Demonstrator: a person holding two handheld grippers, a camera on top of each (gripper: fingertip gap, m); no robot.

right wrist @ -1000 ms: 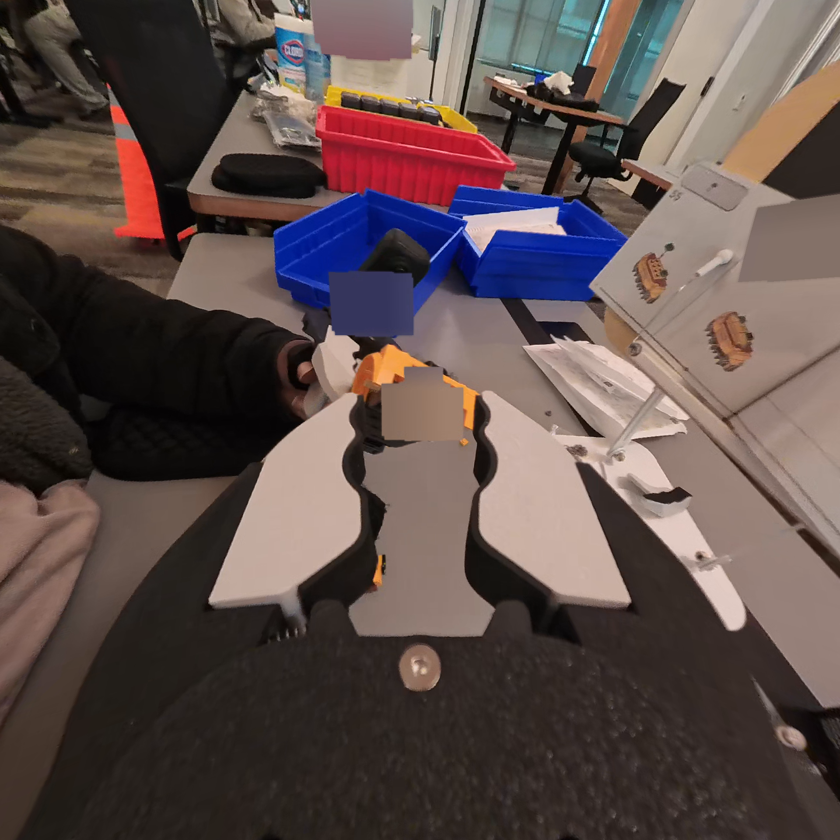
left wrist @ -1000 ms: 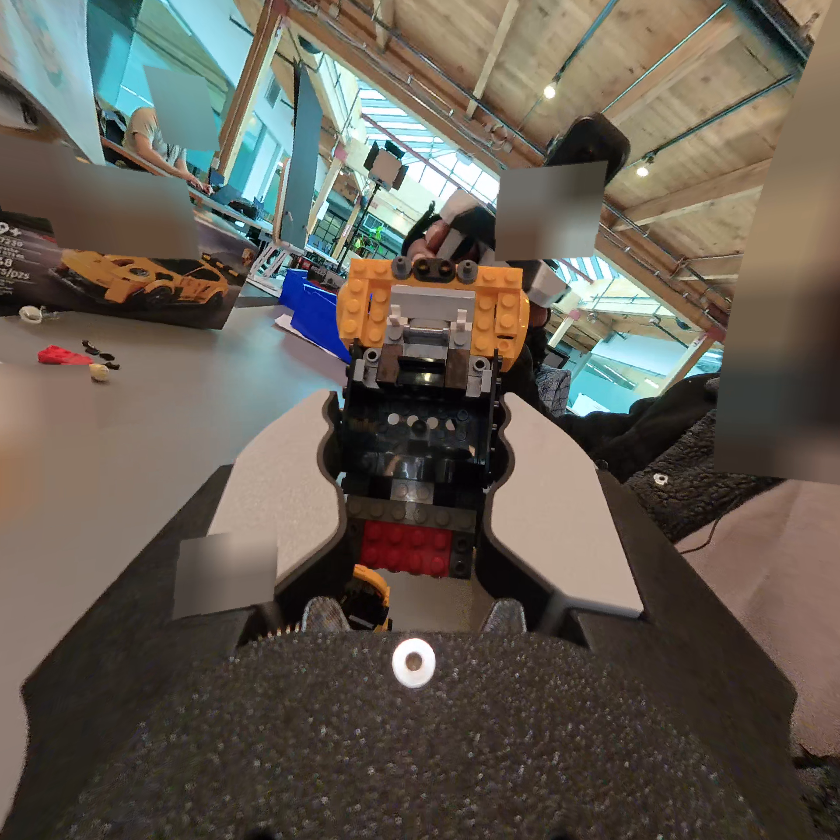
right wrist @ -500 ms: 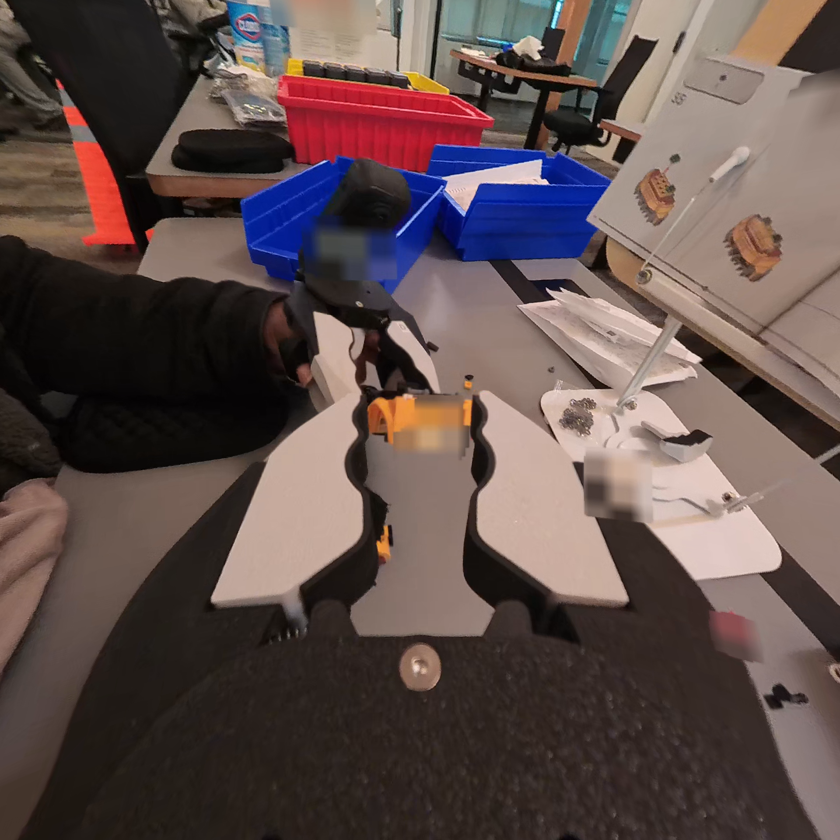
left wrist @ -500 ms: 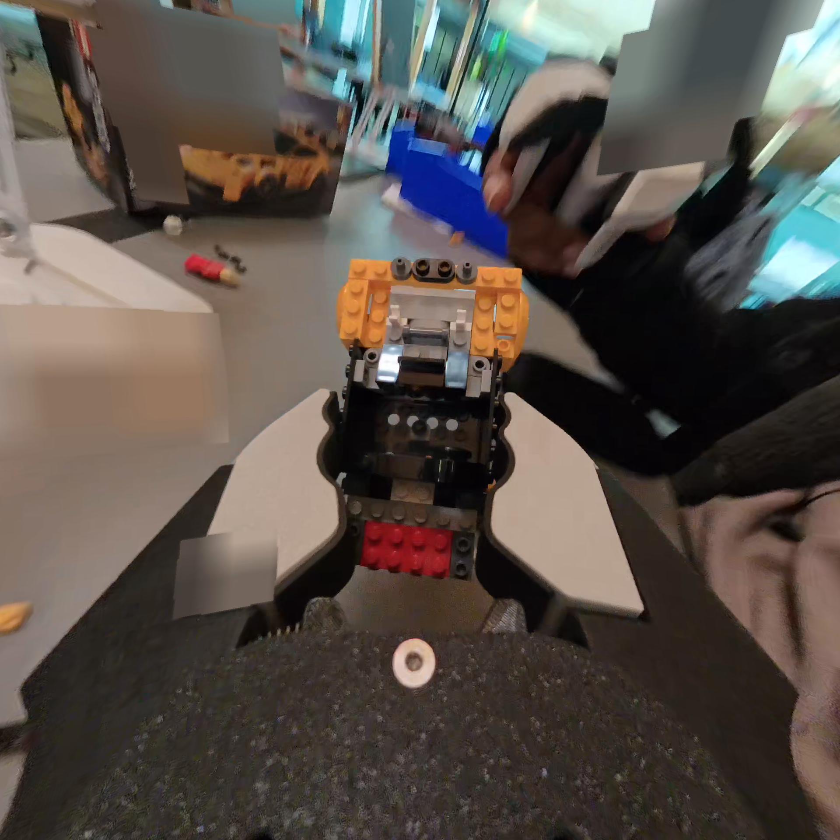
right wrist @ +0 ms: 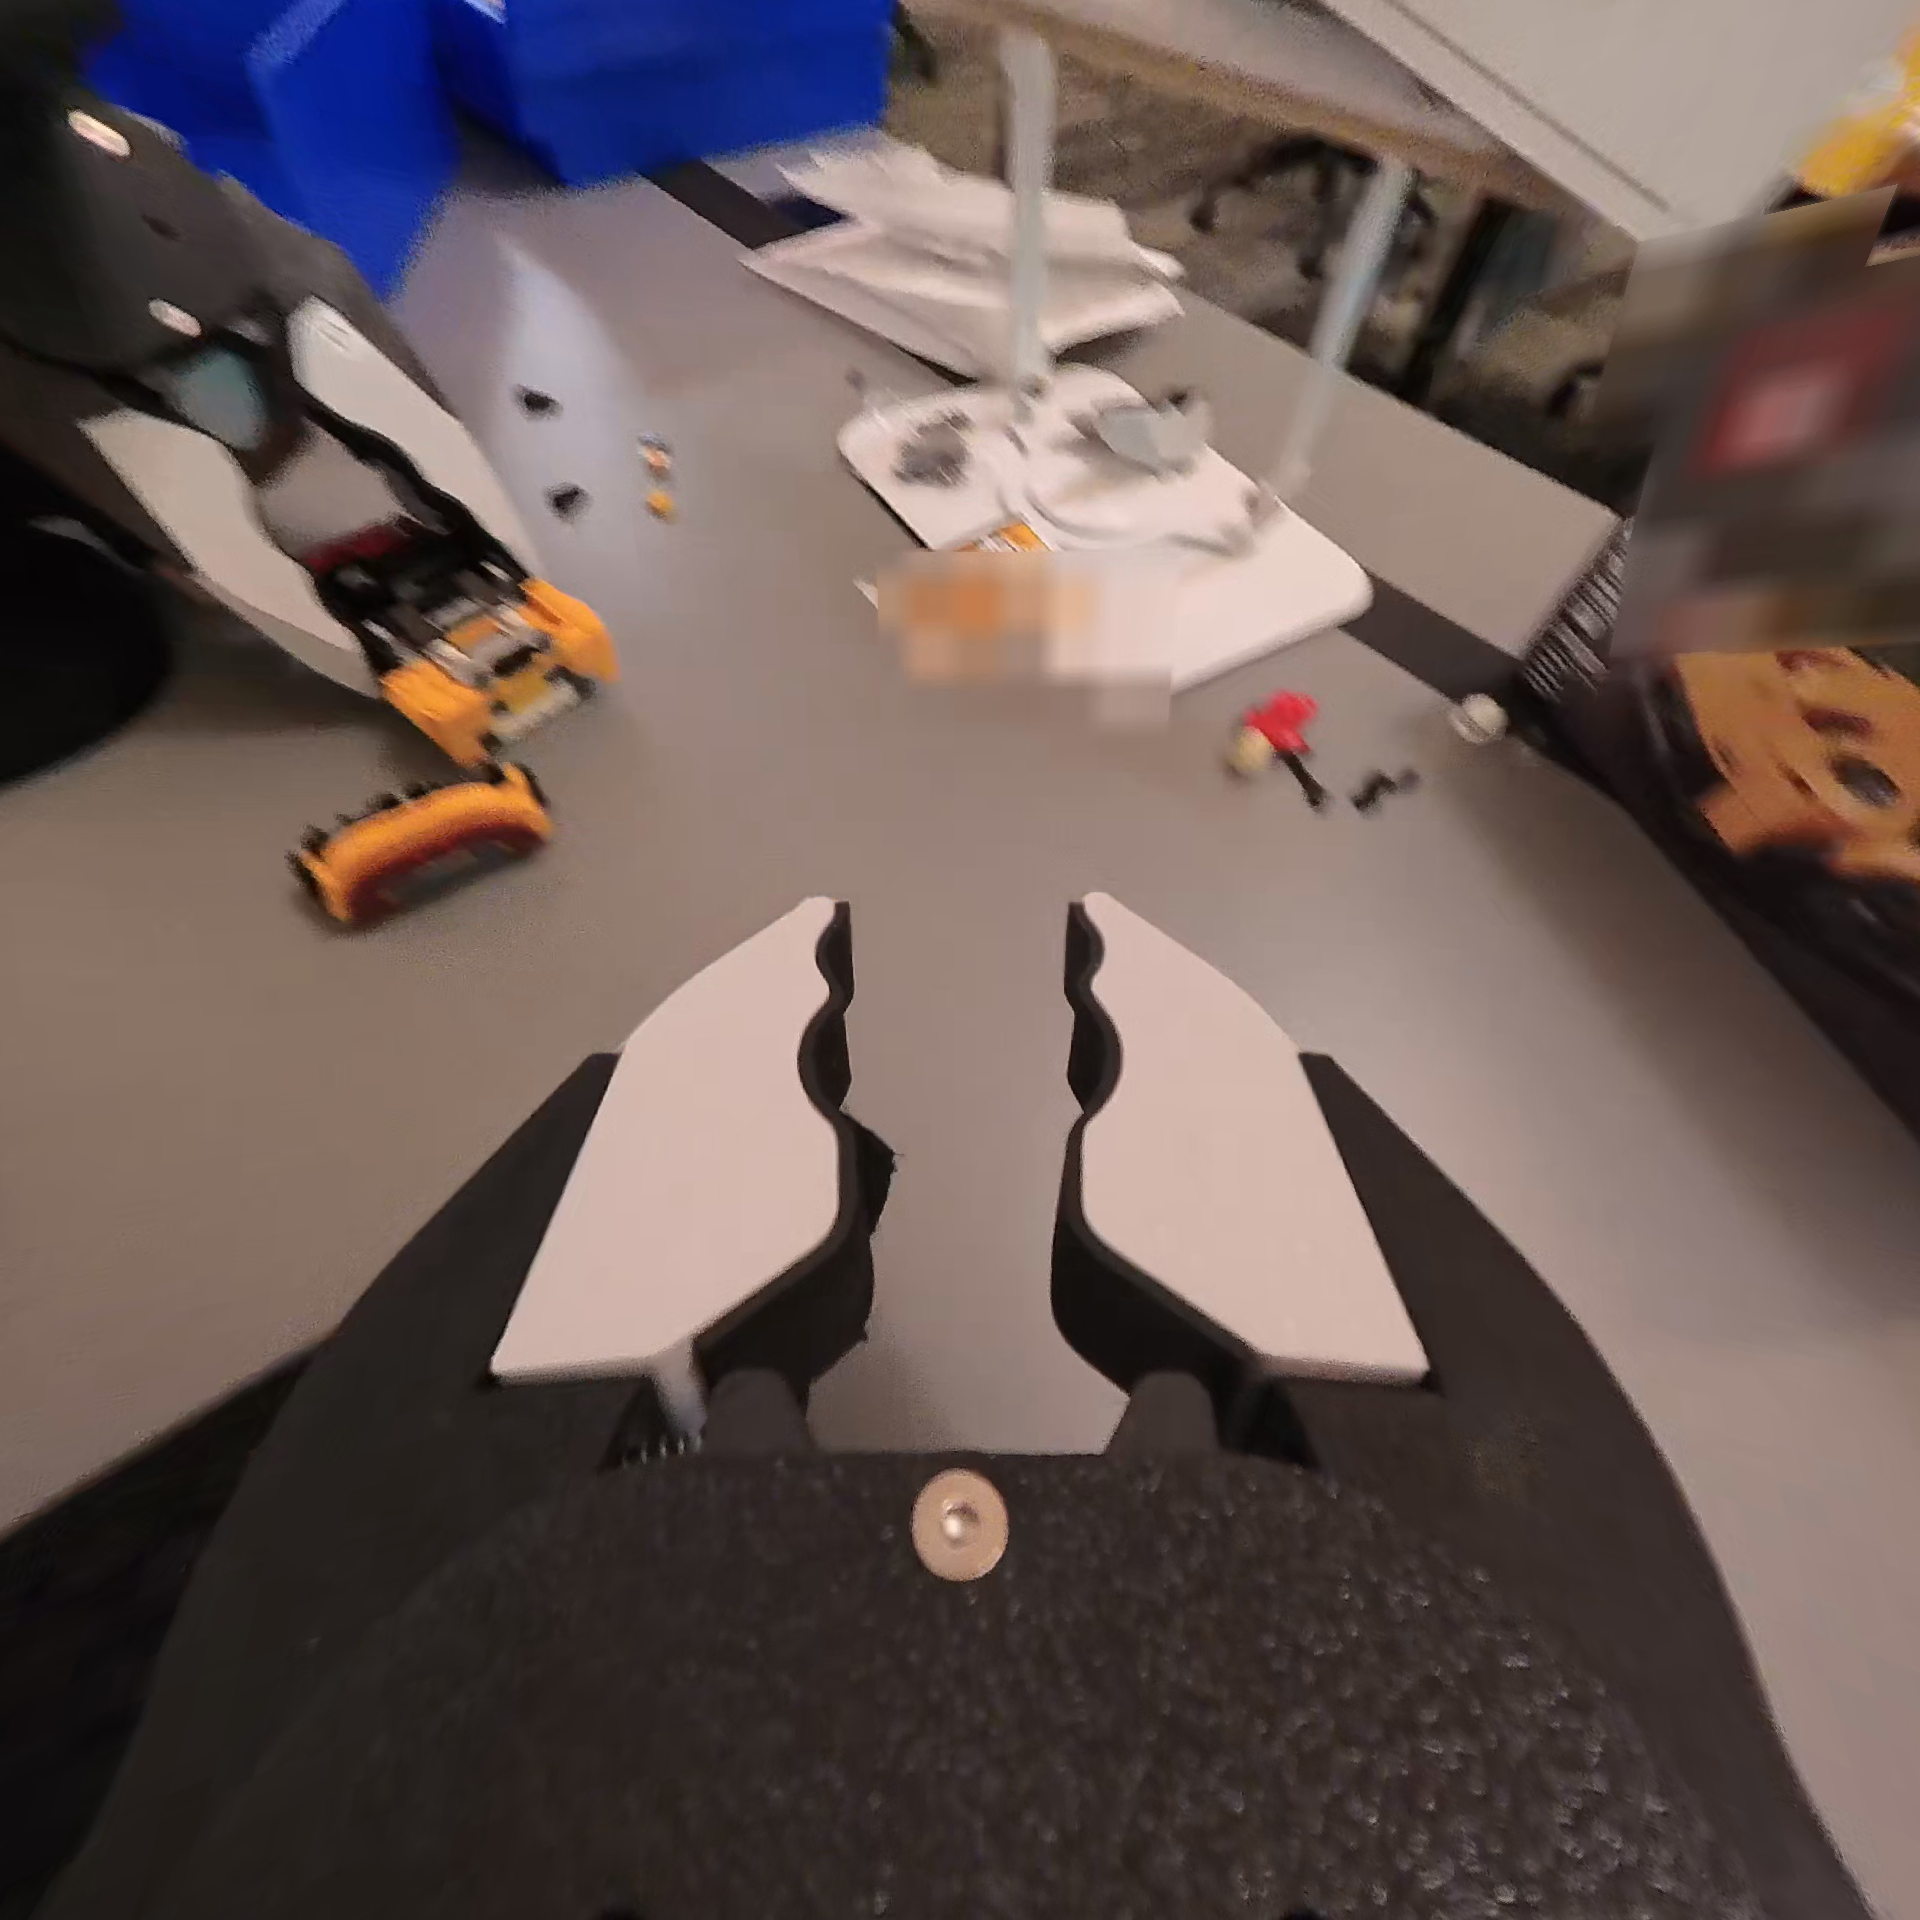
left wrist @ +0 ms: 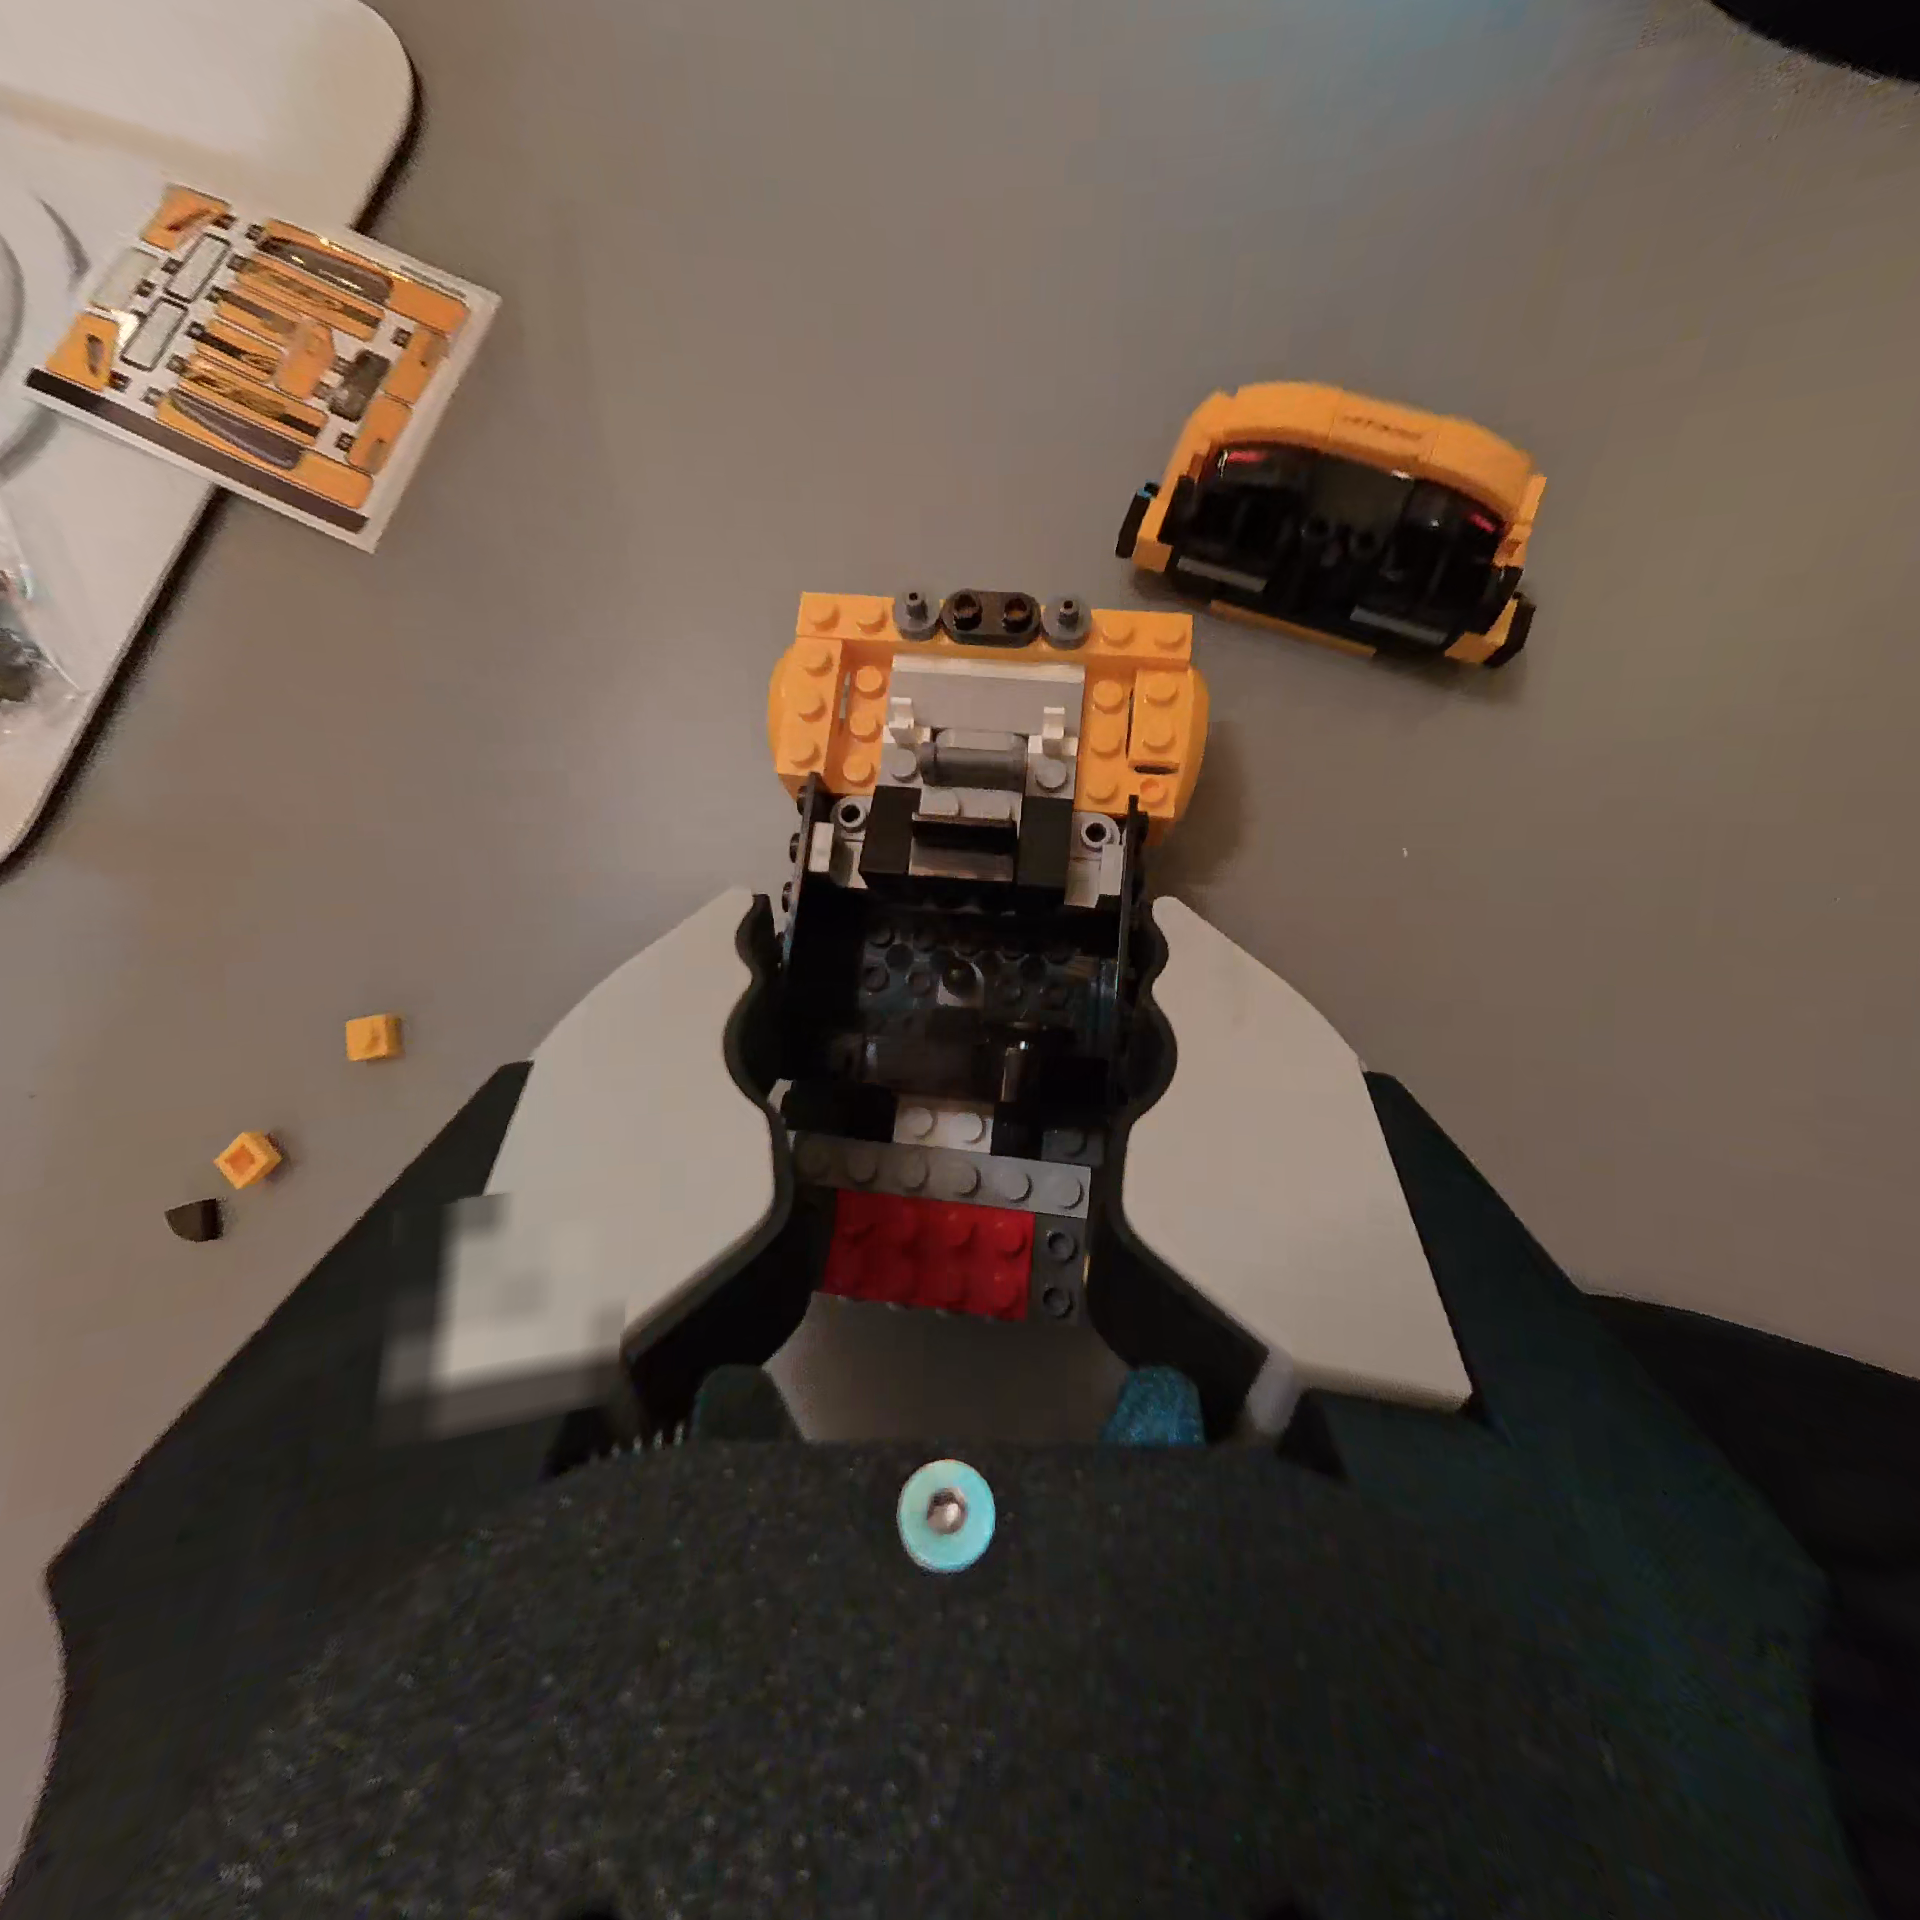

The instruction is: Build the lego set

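Left gripper [left wrist: 951, 925]: clamped on orange-and-black brick car chassis [left wrist: 987, 790] — keep level.
Right gripper [right wrist: 958, 914]: jaws apart, empty — fetch orange-black rear bumper assembly [right wrist: 421, 854].

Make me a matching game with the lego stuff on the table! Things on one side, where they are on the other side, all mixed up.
Things:
1. car body
2. orange-and-black car piece
3. sticker sheet
4. right claw

Places or states:
A. partly on the white board, upper left in the left wrist view
B. open and holding nothing
C. clamped in the left claw
D. lying alone on the grey table, to the right of the held build in the left wrist view

Pairs: 1-C, 2-D, 3-A, 4-B
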